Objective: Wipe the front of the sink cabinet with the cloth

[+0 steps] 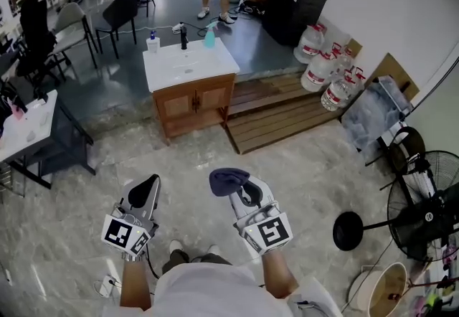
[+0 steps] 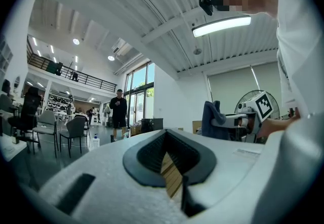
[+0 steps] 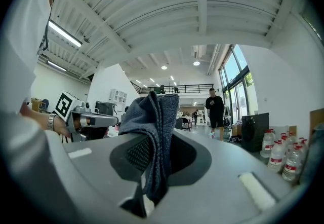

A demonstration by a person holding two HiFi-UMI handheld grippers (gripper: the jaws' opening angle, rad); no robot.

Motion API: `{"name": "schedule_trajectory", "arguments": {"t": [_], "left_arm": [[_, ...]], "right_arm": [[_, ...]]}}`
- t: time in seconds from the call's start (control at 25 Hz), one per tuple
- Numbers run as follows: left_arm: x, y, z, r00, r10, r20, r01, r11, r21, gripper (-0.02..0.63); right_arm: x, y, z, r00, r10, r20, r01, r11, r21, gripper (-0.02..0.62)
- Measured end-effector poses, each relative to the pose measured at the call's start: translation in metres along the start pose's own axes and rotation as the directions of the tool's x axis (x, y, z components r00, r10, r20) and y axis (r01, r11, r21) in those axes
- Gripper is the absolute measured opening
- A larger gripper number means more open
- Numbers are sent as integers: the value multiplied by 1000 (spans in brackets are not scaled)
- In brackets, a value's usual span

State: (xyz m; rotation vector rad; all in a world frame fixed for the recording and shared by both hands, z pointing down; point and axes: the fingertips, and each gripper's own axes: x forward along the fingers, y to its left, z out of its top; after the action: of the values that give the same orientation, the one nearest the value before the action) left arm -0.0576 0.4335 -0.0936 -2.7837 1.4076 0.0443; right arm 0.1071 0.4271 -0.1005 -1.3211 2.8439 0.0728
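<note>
Pale marbled floor [image 1: 301,186] runs from the person's feet up to the sink cabinet [image 1: 195,102], a small wooden unit with two doors and a white basin top [image 1: 188,64]. It stands well ahead of both grippers, with a low wooden platform [image 1: 280,111] just to its right. A black tap [image 1: 183,37] and two pump bottles (one white [image 1: 153,42], one teal [image 1: 209,37]) sit at the back of the basin top. The right gripper [image 1: 239,190] pinches the cloth [image 1: 228,180], a dark blue bundle that bulges out past its tips; in the right gripper view the fabric stands up between the two pads and hangs down the slot. The left gripper [image 1: 145,191] is level with it and holds nothing, its pads drawn almost together with only a thin wedge of the platform showing through. Water jugs [image 1: 323,72] cluster by the wall, and a standing fan [image 1: 423,211] is at the far right.
</note>
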Motion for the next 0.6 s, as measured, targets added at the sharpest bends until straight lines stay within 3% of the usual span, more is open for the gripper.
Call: {"name": "schedule_trajectory", "arguments": {"t": [0.32,0.6], "left_arm": [[42,-35,4,1000,-31,-6,31,999,39,-3],[76,-21,-1,999,-44,2,44,998,52,-3]], "right_arm": [[-31,-49,0,999,-34,26,33,999,14,58],[-18,-77,-10,997,-61,40,60,998,28,58]]}}
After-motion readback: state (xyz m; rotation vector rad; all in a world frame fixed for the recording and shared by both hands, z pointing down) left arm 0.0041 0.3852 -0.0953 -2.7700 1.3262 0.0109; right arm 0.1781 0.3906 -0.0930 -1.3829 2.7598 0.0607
